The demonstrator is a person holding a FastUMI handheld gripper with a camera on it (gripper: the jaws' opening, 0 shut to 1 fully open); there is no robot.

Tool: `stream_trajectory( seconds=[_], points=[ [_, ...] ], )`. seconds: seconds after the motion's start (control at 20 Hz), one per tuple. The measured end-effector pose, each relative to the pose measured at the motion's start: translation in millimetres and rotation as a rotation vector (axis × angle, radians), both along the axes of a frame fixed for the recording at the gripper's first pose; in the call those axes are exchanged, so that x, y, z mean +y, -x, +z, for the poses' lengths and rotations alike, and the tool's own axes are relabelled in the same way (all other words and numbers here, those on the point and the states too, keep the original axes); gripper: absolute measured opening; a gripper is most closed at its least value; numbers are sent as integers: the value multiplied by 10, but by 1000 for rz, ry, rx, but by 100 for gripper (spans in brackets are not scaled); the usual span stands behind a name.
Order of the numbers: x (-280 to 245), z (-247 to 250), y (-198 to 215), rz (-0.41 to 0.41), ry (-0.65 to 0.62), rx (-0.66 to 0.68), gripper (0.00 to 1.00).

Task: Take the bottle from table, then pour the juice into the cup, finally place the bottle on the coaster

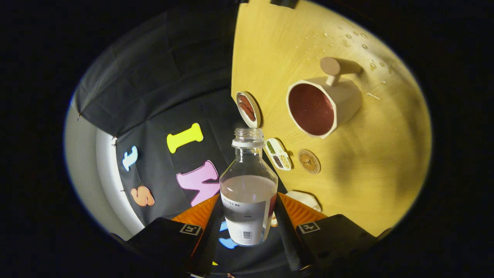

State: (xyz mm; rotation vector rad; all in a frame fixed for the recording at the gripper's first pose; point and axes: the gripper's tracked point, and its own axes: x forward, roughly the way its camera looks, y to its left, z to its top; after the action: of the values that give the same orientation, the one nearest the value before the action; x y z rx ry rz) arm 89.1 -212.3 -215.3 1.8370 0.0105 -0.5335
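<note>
My gripper [247, 222] is shut on a clear uncapped bottle [249, 193], both fingers pressing its labelled lower body. Pinkish juice fills the bottle to about half. The whole view is rolled, so the wooden table [366, 173] stands on edge beside the bottle. A pale cup [322, 106] with a knob handle and a dark red inside sits on the table beyond the bottle's mouth, apart from it. A small round brown coaster [309, 161] lies on the table between the cup and my fingers.
A small round dish [247, 109] with dark brown pieces and a small divided dish [278, 154] of seeds sit near the table's edge by the bottle neck. A white object [305, 199] lies close to one finger. Water drops [347, 38] speckle the table past the cup.
</note>
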Motion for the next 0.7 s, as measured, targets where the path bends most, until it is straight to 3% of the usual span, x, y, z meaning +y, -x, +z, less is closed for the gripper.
stream_trajectory(
  seconds=[0.45,0.7],
  points=[
    [-19,439,130,152,709,174,75],
    [113,665,154,201,994,251,75]
  ],
)
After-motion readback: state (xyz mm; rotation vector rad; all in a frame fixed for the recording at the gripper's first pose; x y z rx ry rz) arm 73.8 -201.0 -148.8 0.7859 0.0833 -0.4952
